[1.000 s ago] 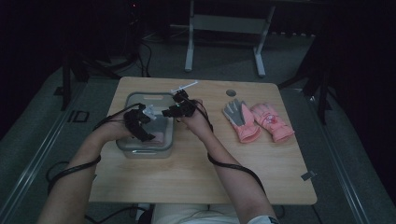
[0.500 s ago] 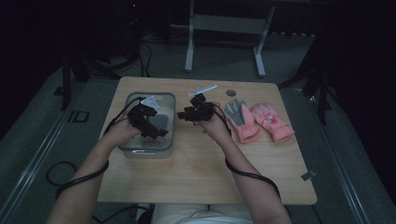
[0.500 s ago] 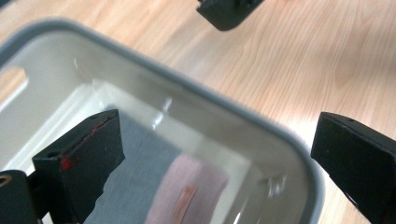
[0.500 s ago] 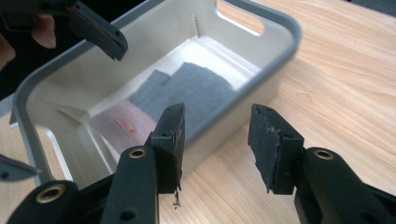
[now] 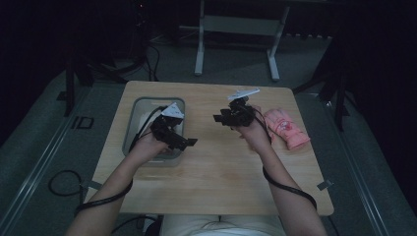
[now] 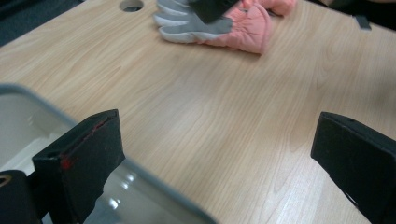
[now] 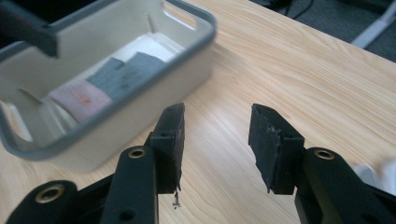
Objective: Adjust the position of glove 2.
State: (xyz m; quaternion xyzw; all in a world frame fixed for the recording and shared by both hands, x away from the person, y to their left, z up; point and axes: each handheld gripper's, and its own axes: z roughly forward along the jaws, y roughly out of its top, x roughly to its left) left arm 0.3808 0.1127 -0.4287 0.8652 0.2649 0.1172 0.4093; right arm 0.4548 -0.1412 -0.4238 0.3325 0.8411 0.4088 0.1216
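The left gripper [image 5: 189, 142], whose jaws have just been opening, is gaping wide and empty over the right rim of the grey plastic bin [image 5: 129, 129] near the tabletop's left edge. The right gripper [image 5: 217, 118] is hovering half-spread, grasping nothing, beside the pink padded gloves [image 5: 287, 130] lying near the right edge.

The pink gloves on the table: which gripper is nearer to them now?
The right. The right gripper hovers just left of the pink gloves, its hand beside them. The left gripper is far across the table, over the grey bin.
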